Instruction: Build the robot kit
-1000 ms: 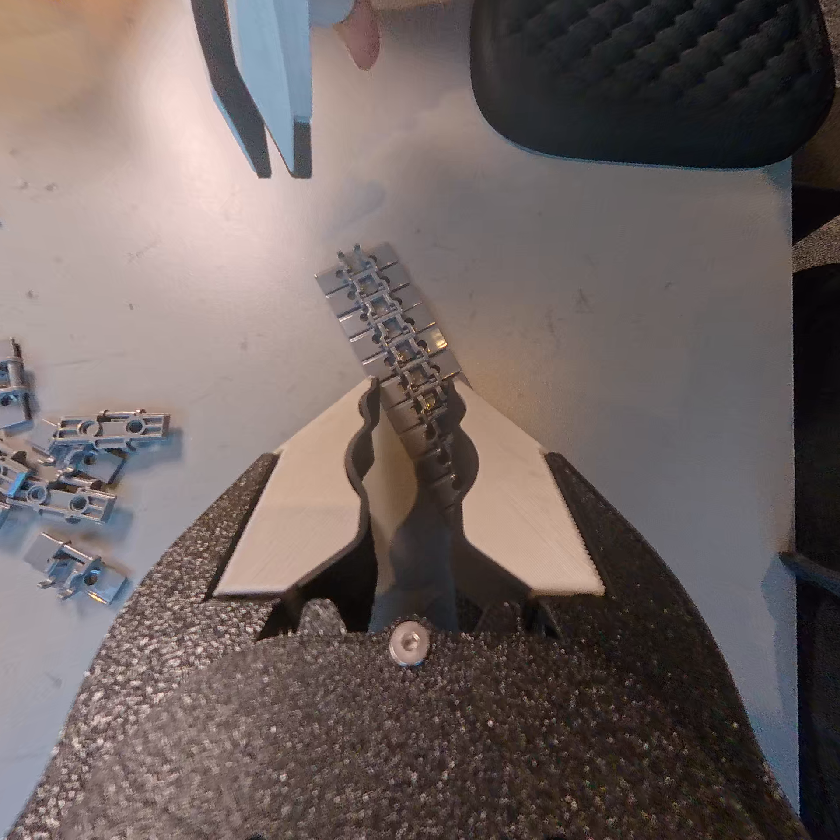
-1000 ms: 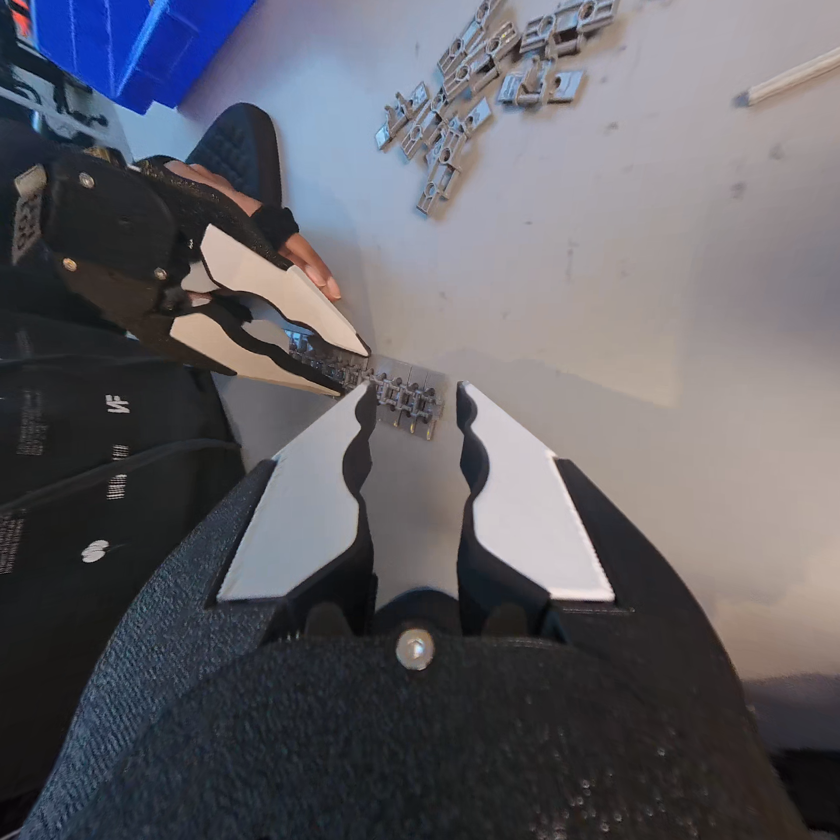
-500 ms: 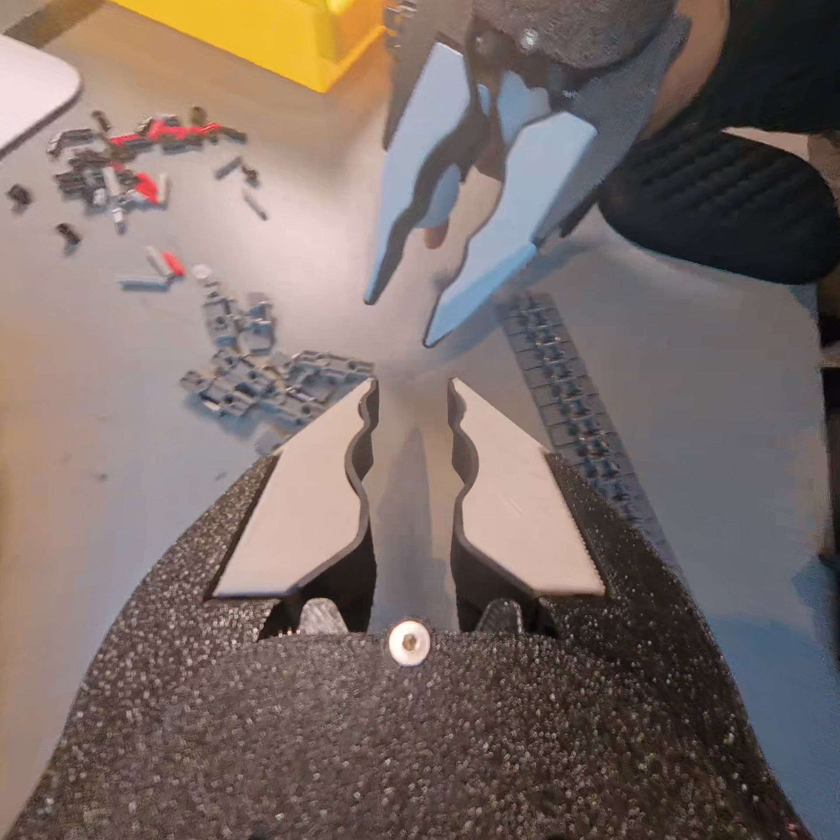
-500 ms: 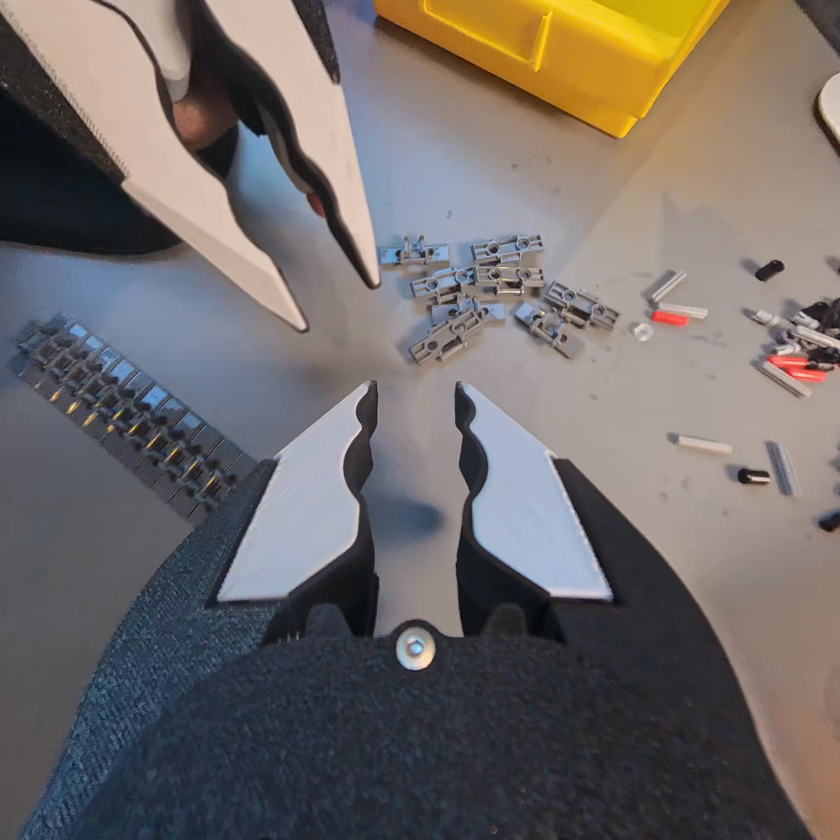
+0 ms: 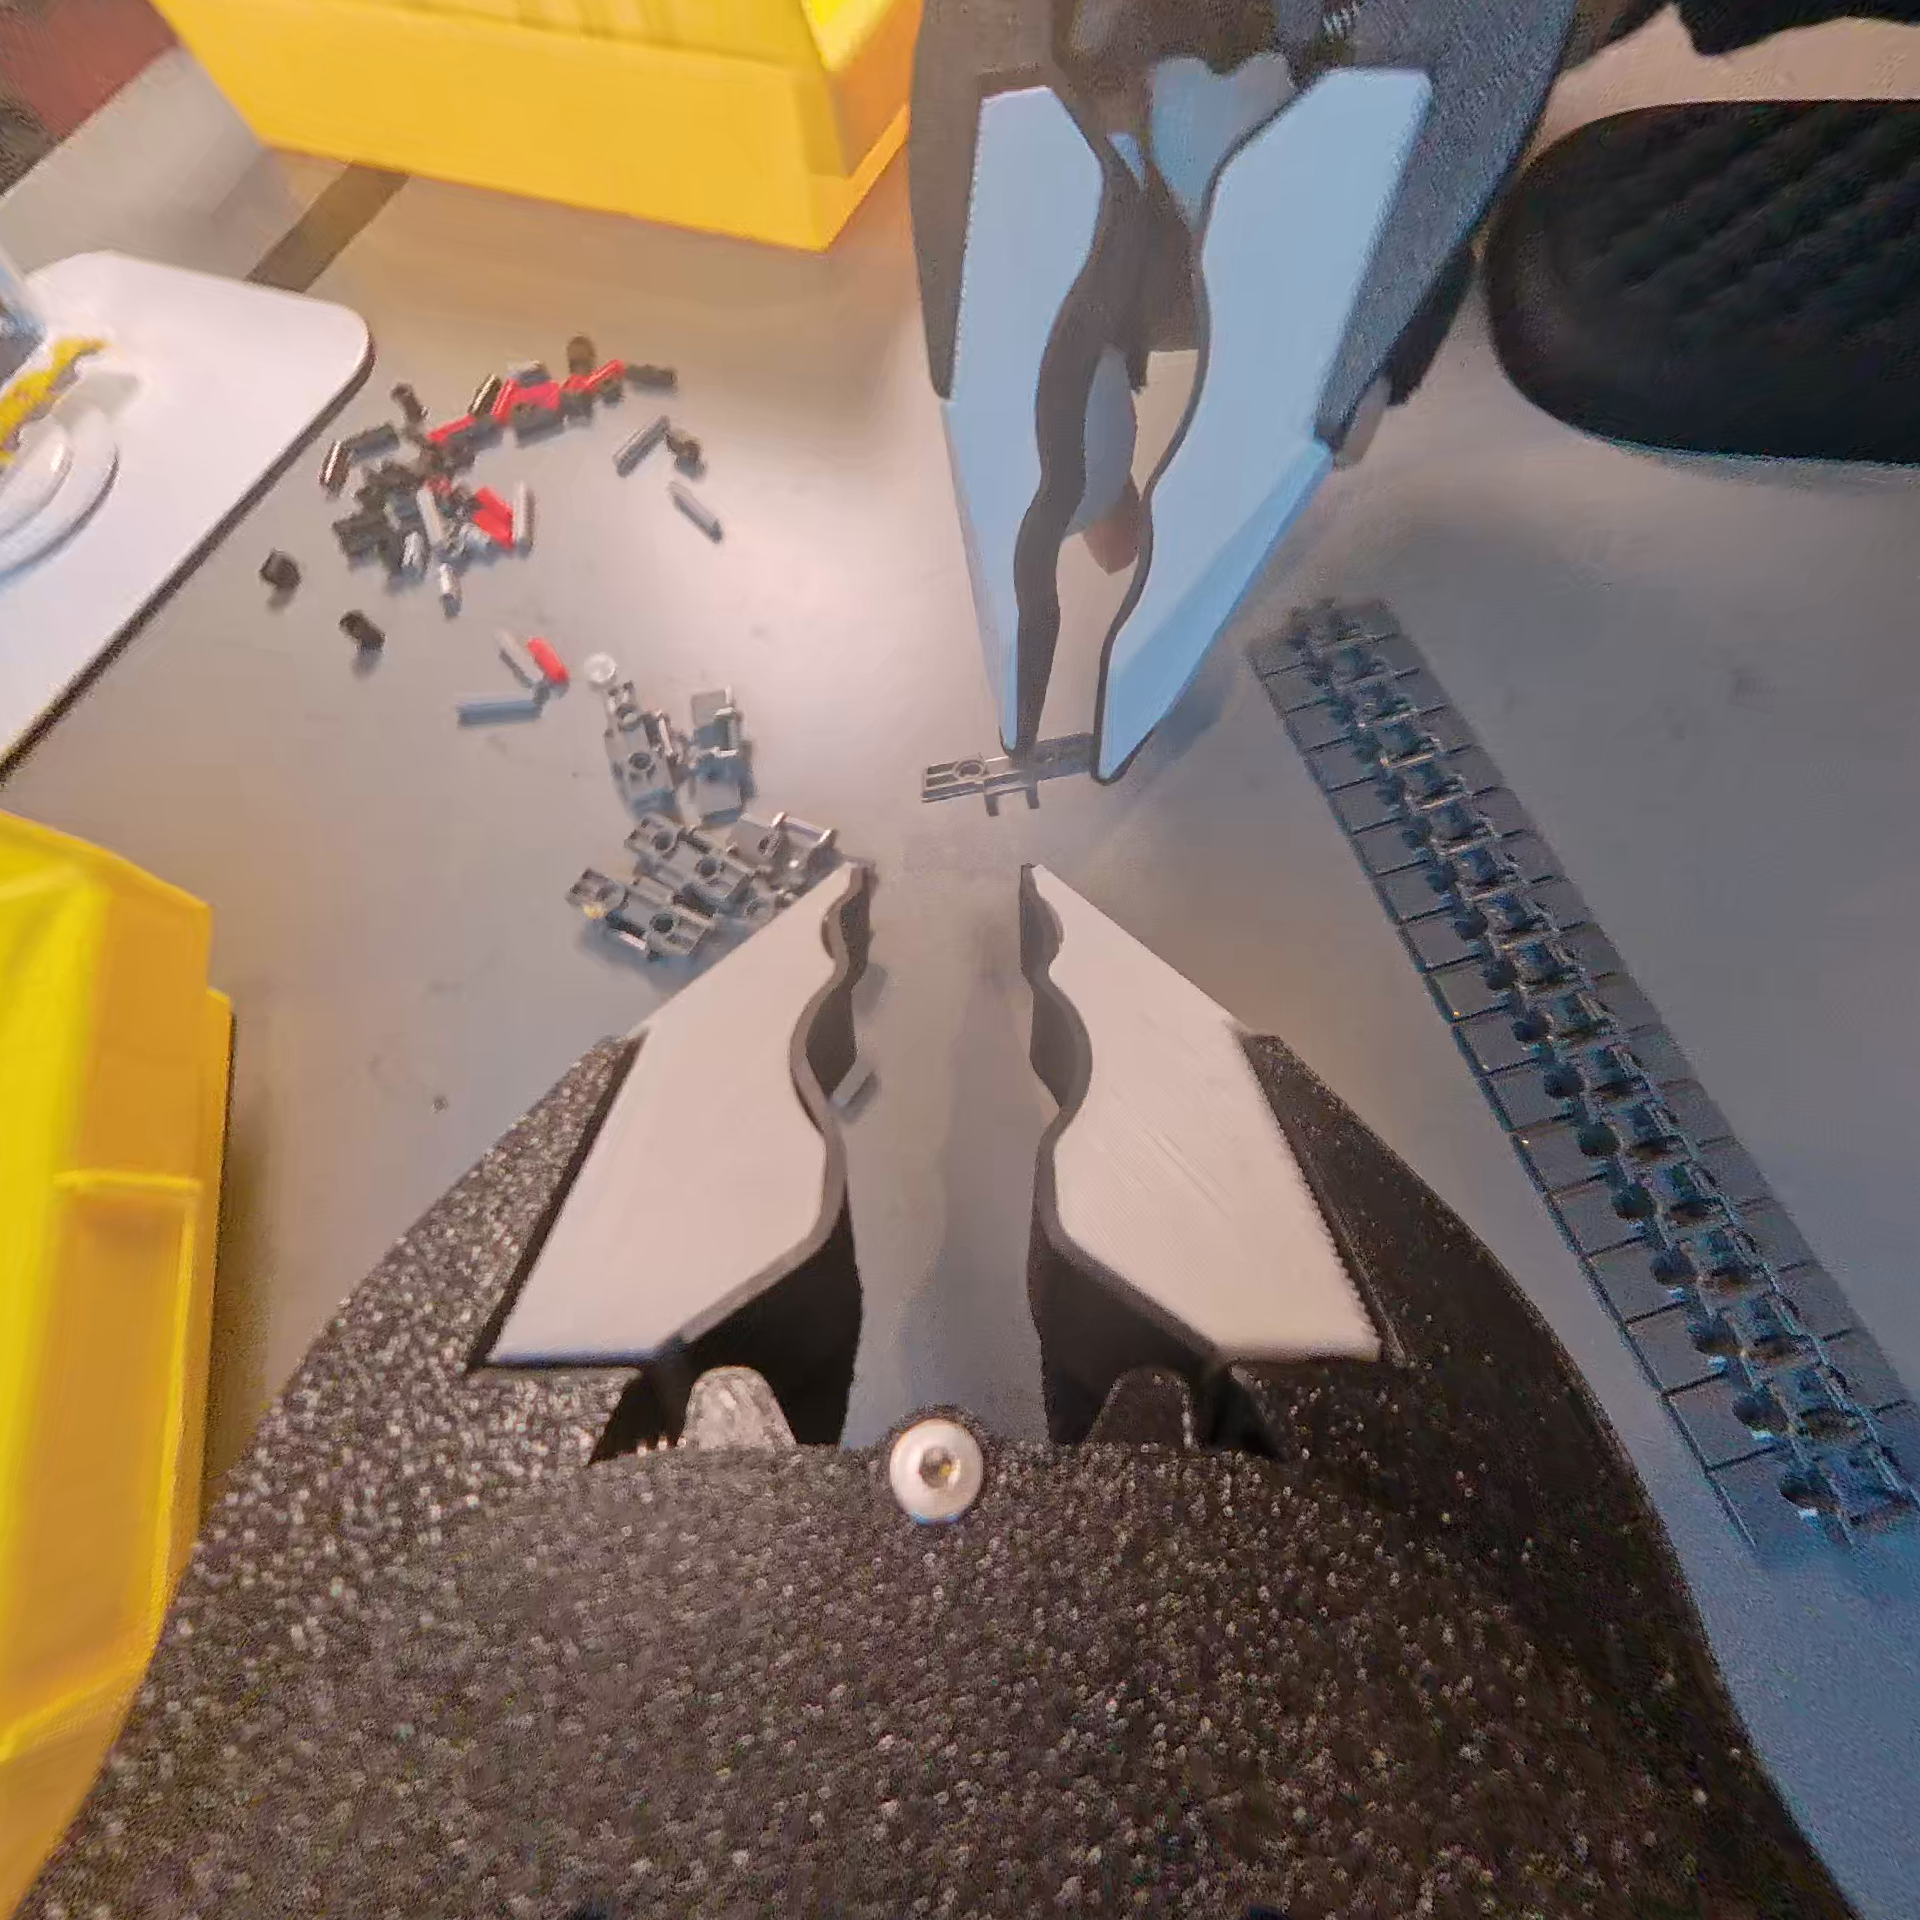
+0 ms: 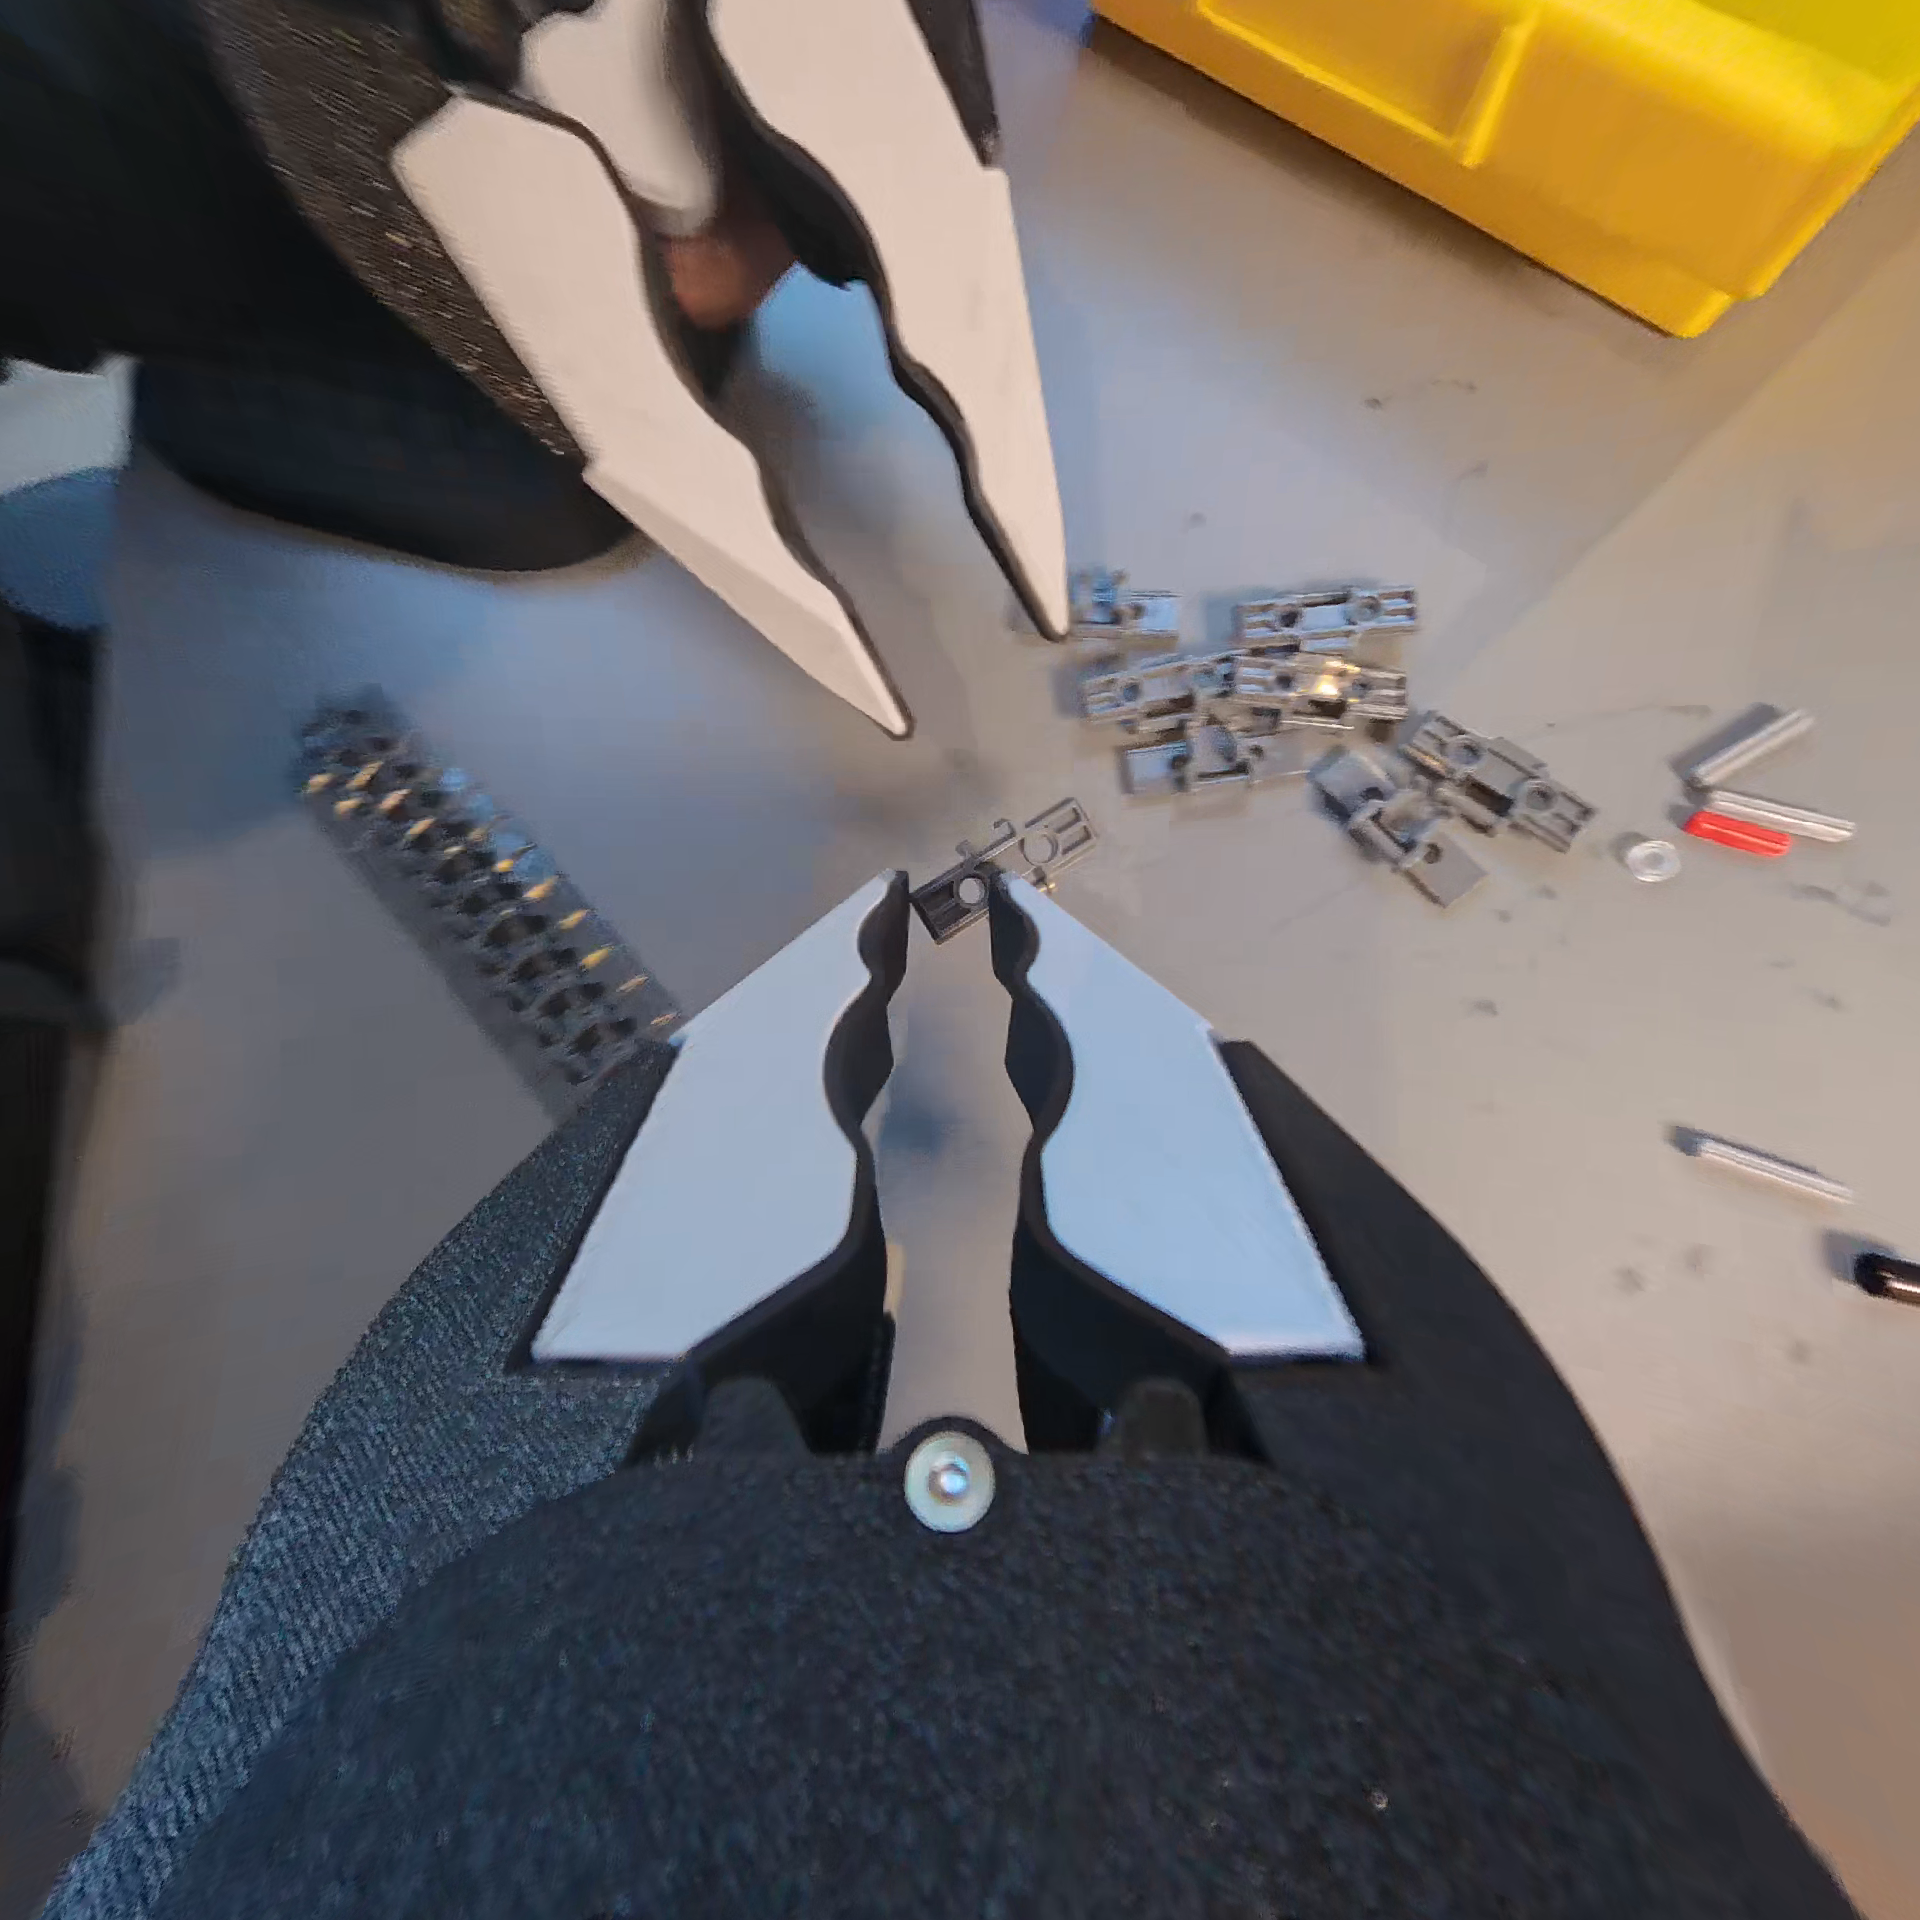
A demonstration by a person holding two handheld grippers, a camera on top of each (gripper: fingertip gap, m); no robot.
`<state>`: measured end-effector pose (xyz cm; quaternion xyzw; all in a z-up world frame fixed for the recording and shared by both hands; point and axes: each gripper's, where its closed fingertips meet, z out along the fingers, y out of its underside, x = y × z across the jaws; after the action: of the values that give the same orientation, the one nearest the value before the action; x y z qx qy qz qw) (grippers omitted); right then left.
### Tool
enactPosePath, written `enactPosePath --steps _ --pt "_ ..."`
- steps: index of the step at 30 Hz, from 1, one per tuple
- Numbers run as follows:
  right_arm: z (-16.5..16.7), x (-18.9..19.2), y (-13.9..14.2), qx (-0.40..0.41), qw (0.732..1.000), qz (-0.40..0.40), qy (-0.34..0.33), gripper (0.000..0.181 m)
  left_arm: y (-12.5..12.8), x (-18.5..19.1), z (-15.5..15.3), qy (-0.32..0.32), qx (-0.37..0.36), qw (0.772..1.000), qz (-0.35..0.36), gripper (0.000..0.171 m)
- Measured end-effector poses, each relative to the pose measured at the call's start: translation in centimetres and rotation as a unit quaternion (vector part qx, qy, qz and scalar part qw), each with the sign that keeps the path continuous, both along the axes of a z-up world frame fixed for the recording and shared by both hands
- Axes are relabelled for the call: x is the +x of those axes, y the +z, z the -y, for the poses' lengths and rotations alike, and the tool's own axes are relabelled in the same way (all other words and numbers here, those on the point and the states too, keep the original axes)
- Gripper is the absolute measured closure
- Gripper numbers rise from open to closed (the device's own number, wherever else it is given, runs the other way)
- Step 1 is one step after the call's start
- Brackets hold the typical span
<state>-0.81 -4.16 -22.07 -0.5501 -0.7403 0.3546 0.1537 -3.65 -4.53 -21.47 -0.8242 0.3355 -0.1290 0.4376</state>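
Single grey link [image 6: 1003, 868] pinched at one end between right gripper [image 6: 948, 891] tips, over grey table [image 6: 1351, 1091] – left gripper [image 5: 945, 883] empty, jaws apart, just beside loose link pile [image 5: 696, 873]; assembled track strip [image 5: 1558, 1039] lies flat at its right, yellow bin [image 6: 1538, 135] beyond

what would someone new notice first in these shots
The right gripper pinches a single grey link at its tips, just above the table. The left gripper hangs open and empty opposite it, beside a heap of loose links. A long assembled track lies flat to one side, and a yellow bin stands behind.
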Motion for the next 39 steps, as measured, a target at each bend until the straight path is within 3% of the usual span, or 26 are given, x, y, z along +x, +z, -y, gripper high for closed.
enactPosePath --steps 7,11,15,21,28,39 --pt "5.1 4.0 4.4 -0.129 0.984 -0.008 0.119 0.166 1.8 5.5 3.3 -0.152 0.079 0.985 -0.006 0.144" --pt "6.1 4.7 5.6 -0.182 0.974 -0.015 0.134 0.166 2.7 6.9 4.1 -0.172 0.094 0.98 0.02 0.165" --pt "5.5 5.1 6.3 -0.214 0.969 -0.036 0.117 0.176 2.9 7.0 4.8 -0.181 0.034 0.979 0.085 0.169" --pt "4.9 5.6 5.8 -0.15 0.983 -0.026 0.1 0.159 2.3 7.6 5.6 -0.19 -0.042 0.974 0.115 0.17" --pt "6.0 5.5 2.8 -0.036 0.987 0.087 0.134 0.158 0.4 8.2 6.0 -0.186 -0.087 0.975 0.078 0.17" --pt "6.5 5.0 1.4 -0.027 0.984 0.117 0.131 0.168 -0.2 8.1 6.5 -0.186 -0.114 0.973 0.071 0.17"
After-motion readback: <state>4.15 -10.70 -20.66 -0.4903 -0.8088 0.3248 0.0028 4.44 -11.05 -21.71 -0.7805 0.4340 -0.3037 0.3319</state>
